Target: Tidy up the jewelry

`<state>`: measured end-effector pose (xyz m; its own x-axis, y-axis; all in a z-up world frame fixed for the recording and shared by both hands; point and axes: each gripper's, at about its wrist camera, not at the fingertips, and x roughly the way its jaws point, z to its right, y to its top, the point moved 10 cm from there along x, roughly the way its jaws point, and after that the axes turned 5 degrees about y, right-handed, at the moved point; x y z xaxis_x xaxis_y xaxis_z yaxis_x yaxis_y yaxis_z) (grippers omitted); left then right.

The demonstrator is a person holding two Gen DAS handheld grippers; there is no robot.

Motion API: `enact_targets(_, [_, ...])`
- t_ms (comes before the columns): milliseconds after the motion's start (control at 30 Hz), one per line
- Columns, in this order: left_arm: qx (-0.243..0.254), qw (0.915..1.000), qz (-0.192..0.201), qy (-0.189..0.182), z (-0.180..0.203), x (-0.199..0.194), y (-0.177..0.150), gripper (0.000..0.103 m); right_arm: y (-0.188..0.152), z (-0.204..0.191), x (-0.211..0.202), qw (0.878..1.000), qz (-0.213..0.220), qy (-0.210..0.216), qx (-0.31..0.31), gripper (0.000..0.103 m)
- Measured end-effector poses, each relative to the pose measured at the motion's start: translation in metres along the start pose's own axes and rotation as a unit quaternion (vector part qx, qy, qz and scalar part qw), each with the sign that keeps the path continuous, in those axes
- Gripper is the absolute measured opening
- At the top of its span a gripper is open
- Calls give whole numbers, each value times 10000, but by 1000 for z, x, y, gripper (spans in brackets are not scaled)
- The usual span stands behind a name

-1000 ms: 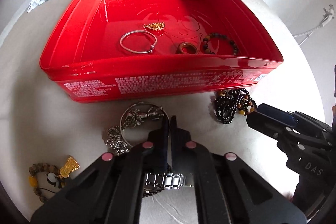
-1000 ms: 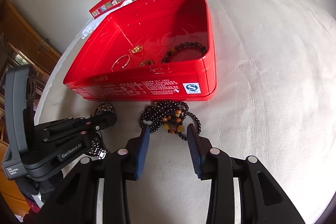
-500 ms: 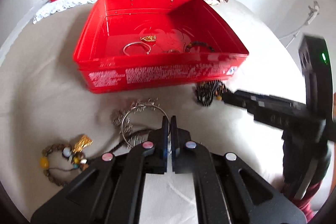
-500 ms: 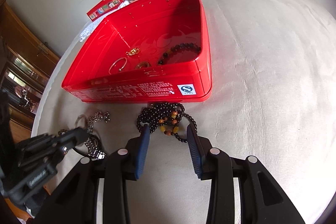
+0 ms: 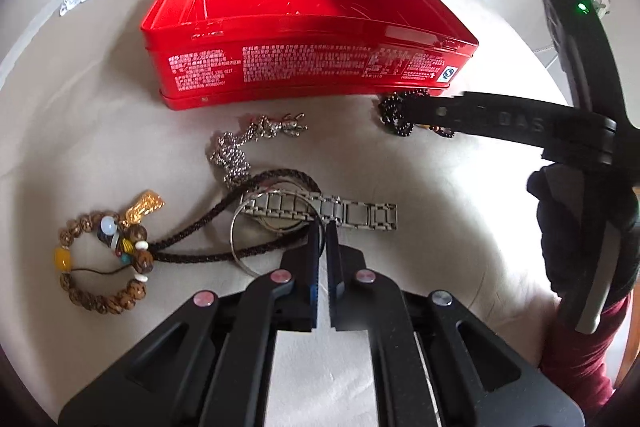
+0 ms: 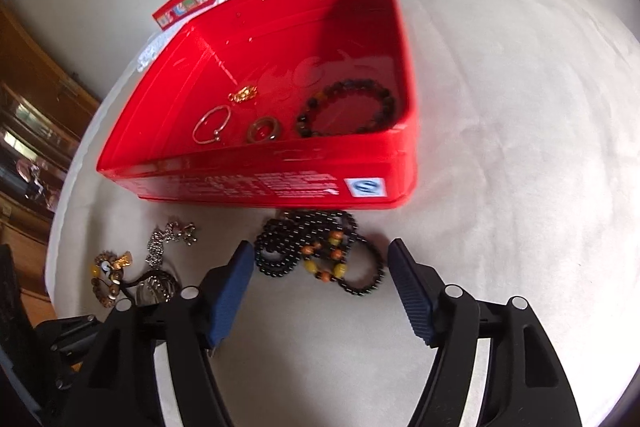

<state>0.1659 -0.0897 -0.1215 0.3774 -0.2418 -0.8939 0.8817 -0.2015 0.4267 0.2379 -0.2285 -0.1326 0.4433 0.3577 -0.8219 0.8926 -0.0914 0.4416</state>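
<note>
Red tin (image 5: 304, 67): glossy painted metal, printed white text. Watch (image 5: 320, 211): polished steel link band. Chain (image 5: 236, 155): bright silvery metal. Beaded bracelet (image 5: 100, 259): brown wood-like beads, matt, with a shiny gold charm. Black bead necklace (image 6: 320, 251): glossy, smooth beads. Surface beneath (image 6: 500, 187): beige cloth, matt, slightly napped. Right tool (image 6: 320, 267): matt black plastic, ribbed blue pads (image 6: 412, 291).
</note>
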Motion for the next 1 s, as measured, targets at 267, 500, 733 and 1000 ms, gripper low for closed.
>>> enact_targets(267, [-323, 9992, 234, 82, -21, -22, -3, 23, 0, -14, 14, 9975, 80, -489, -500, 57])
enact_targets(500, [-465, 9980, 293, 316, -37, -27, -7, 50, 1, -9, 11, 9970, 210, -514, -530, 28])
enact_targets(733, [-426, 9975, 237, 507, -34, -17, -9, 68, -4, -4, 5, 9990, 222, -233, -319, 21])
enact_targets(1000, [-376, 9964, 130, 751, -37, -1, -7, 66, -6, -3, 3, 9993, 225, -130, -270, 21])
